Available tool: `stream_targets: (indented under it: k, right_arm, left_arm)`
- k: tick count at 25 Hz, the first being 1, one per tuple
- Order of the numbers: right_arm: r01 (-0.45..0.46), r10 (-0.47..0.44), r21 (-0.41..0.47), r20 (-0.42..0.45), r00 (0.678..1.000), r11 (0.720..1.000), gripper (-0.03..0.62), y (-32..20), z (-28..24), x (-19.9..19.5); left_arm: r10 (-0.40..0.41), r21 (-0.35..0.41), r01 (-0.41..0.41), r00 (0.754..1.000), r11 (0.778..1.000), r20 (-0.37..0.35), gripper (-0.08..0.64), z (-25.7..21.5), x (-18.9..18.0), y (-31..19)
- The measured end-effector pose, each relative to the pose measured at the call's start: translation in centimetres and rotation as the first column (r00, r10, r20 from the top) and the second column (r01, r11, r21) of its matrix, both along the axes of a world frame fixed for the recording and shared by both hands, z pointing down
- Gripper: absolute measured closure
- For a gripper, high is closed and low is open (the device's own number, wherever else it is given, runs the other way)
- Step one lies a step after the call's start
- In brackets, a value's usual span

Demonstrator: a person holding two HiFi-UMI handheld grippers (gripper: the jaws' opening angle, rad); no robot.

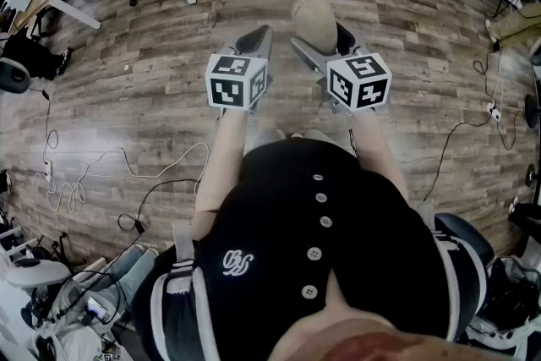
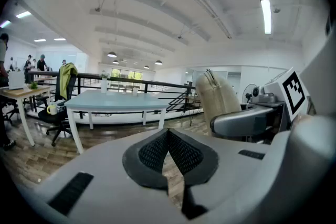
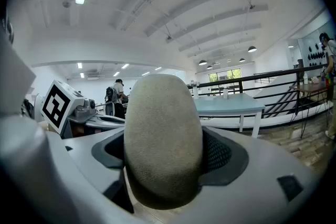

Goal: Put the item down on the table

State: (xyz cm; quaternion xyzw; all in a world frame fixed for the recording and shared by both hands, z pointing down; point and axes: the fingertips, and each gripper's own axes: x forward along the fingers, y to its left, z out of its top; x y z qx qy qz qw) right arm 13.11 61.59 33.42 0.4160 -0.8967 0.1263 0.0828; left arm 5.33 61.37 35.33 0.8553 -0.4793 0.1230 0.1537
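**The pouch is not yet down, and the desk is some way ahead**

The task looks to me hardly begun. The beige pouch [image 3: 163, 139] hangs in the air above the wooden floor [image 1: 127, 63], gripped by the right tongs [image 1: 319, 42]. Their jaws stand wide apart and press on the two sides of the pouch, which stands upright between them. The left tongs [image 2: 168, 140] are closed pad against pad and hold nothing; they hover just beside the right ones.

What is left, I judge, is everything that counts: to carry the pouch to the desk, lower it on the top and open the jaws.

The pale blue desk [image 2: 113, 102] stands well apart from the person, straight in front, with its near edge facing both tongs. The top looks mostly bare. A few small things seem to stand at its far edge, but I cannot tell what they are.

Between the person and the desk I see only floor, so nothing blocks the way. Loose cables [image 1: 84, 177] lie on the floor on the person's left, away from the path. An office chair [image 2: 59, 113] with a green jacket stands at the left end of the desk.
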Motion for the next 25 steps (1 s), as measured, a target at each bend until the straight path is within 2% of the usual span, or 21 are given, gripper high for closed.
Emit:
stream_targets:
  k: [12,19,25]
  right_arm:
    - [-0.017,0.017,-0.025,0.003,1.000,1.000,0.184,-0.8,0.9,0.5]
    - [-0.022,0.023,-0.027,0.040,0.999,0.999,0.184,-1.5,0.8,-0.5]
    - [-0.041,0.043,-0.045,0.041,0.998,0.998,0.184,-1.8,1.9,-1.6]
  left_arm:
    - [0.083,-0.013,-0.083,0.997,0.996,-0.007,0.551,0.5,1.3,-0.8]
    - [0.071,-0.013,-0.071,0.997,0.997,-0.018,0.551,0.9,0.1,-1.1]
    - [0.078,-0.054,-0.080,0.996,0.995,-0.034,0.551,2.5,-1.4,-1.0]
